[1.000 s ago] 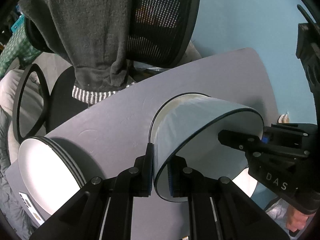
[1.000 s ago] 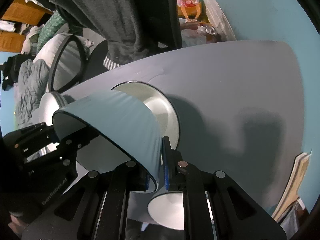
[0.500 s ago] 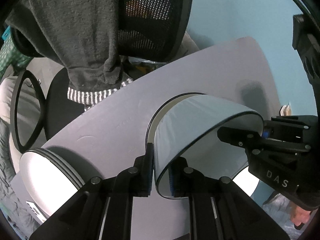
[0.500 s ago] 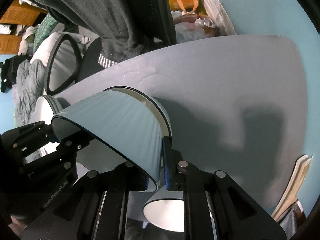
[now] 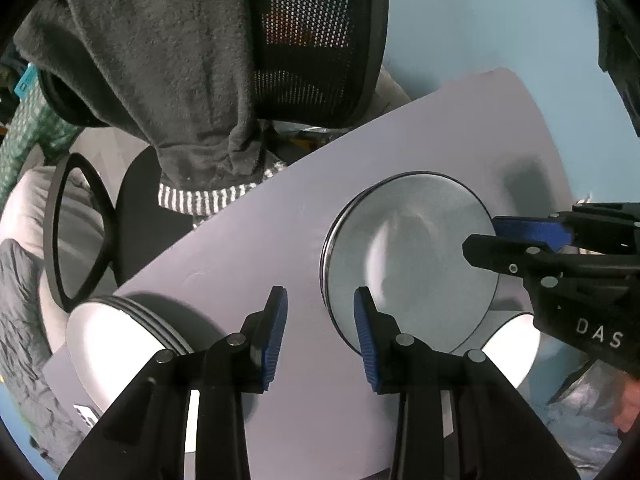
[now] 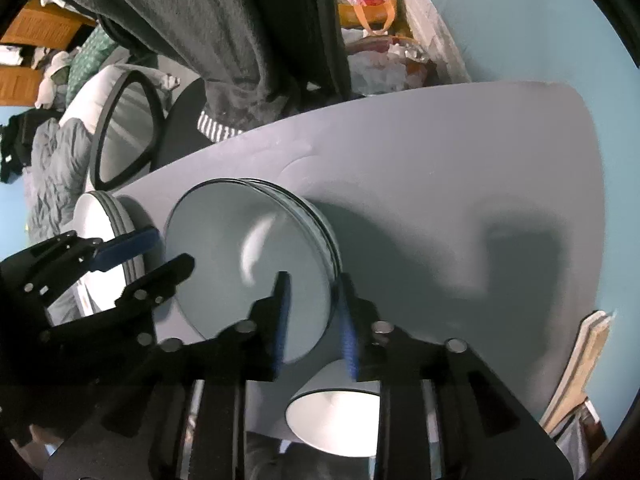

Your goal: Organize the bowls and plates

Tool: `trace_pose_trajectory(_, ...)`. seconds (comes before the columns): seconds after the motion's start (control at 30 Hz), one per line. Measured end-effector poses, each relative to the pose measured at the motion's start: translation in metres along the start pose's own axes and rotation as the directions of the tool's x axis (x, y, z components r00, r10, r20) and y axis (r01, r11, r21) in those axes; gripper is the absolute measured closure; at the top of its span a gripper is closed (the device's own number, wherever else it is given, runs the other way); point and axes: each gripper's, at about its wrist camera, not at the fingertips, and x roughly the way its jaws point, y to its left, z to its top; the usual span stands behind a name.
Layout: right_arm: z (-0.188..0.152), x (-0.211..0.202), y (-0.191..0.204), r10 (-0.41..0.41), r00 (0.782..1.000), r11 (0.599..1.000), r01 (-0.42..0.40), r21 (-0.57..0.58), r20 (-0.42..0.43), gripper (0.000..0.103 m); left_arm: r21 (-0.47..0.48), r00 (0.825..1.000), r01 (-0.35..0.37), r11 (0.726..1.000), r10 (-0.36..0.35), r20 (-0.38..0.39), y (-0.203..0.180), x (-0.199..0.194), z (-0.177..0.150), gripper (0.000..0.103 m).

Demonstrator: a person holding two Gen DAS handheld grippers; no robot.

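A pale blue plate (image 5: 412,256) with a dark rim lies on top of a plate stack on the grey table (image 5: 280,240); it also shows in the right wrist view (image 6: 248,260). My left gripper (image 5: 320,332) is open, its right finger at the plate's near rim. My right gripper (image 6: 314,320) is open, its fingers either side of the plate's rim, not clamped. A stack of white plates (image 5: 116,332) sits at the left (image 6: 104,220). A white bowl (image 6: 336,420) sits at the near edge (image 5: 512,344).
A black mesh office chair (image 5: 320,40) draped with a dark grey sweater (image 5: 160,60) stands behind the table. Clutter and bags (image 6: 368,12) lie beyond. A blue wall (image 5: 480,20) borders the table's far right side.
Both grippers held the blue plate tilted above the stack; it now lies flat on the stack and both grippers have opened and let go.
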Motion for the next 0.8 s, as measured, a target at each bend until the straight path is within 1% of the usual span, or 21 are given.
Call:
trace_pose_trajectory(0.07, -0.002, -0.005, 0.000, -0.001, 1.000, 1.000, 0.001, -0.004, 0.013, 0.077, -0.005, 1.000, 0.001, 1.000, -0.001, 0.015, 0.001, -0.004, -0.002, 0.062)
trace_pose_trajectory(0.1, -0.002, -0.007, 0.001, -0.012, 1.000, 1.000, 0.012, -0.006, 0.016, 0.076, -0.004, 1.000, -0.002, 1.000, 0.002, 0.022, 0.001, -0.006, -0.003, 0.062)
trace_pose_trajectory(0.2, -0.007, -0.015, 0.002, -0.039, 0.998, 0.999, 0.041, -0.029, 0.043, 0.070, -0.002, 0.999, 0.001, 1.000, -0.001, 0.034, -0.001, -0.012, -0.007, 0.061)
trace_pose_trajectory(0.23, -0.008, -0.017, 0.002, -0.051, 0.997, 0.998, 0.052, -0.035, 0.051, 0.068, -0.003, 0.999, 0.006, 1.000, -0.006, 0.041, -0.001, -0.015, -0.009, 0.059)
trace_pose_trajectory(0.27, -0.010, -0.020, 0.002, -0.062, 0.996, 0.997, 0.065, -0.041, 0.061, 0.066, -0.005, 0.999, 0.008, 1.000, -0.007, 0.048, -0.002, -0.017, -0.010, 0.053)
trace_pose_trajectory(0.3, -0.013, -0.023, 0.002, -0.070, 0.995, 0.996, 0.074, -0.046, 0.070, 0.065, -0.005, 0.998, 0.009, 1.000, -0.008, 0.063, -0.004, -0.021, -0.013, 0.050)
trace_pose_trajectory(0.37, -0.019, -0.028, 0.000, -0.080, 0.993, 0.995, 0.085, -0.052, 0.085, 0.060, 0.000, 0.997, 0.013, 1.000, -0.013, 0.077, -0.007, -0.025, -0.017, 0.050)
trace_pose_trajectory(0.43, -0.028, -0.032, -0.003, -0.094, 0.991, 0.994, 0.100, -0.054, 0.099, 0.058, 0.006, 0.997, 0.027, 1.000, -0.027, 0.079, -0.011, -0.028, -0.021, 0.050)
trace_pose_trajectory(0.6, -0.048, -0.037, -0.016, -0.097, 0.990, 0.994, 0.101, -0.039, 0.104, 0.057, 0.020, 0.995, 0.071, 0.997, -0.072, 0.075, -0.026, -0.028, -0.037, 0.049)
trace_pose_trajectory(0.73, -0.068, -0.036, -0.030, -0.089, 0.991, 0.996, 0.091, -0.016, 0.099, 0.057, 0.015, 0.991, 0.123, 0.992, -0.124, 0.051, -0.040, -0.019, -0.050, 0.049)
trace_pose_trajectory(0.8, -0.077, -0.035, -0.037, -0.081, 0.992, 0.997, 0.081, -0.006, 0.094, 0.057, 0.020, 0.990, 0.134, 0.991, -0.135, 0.043, -0.048, -0.014, -0.055, 0.049)
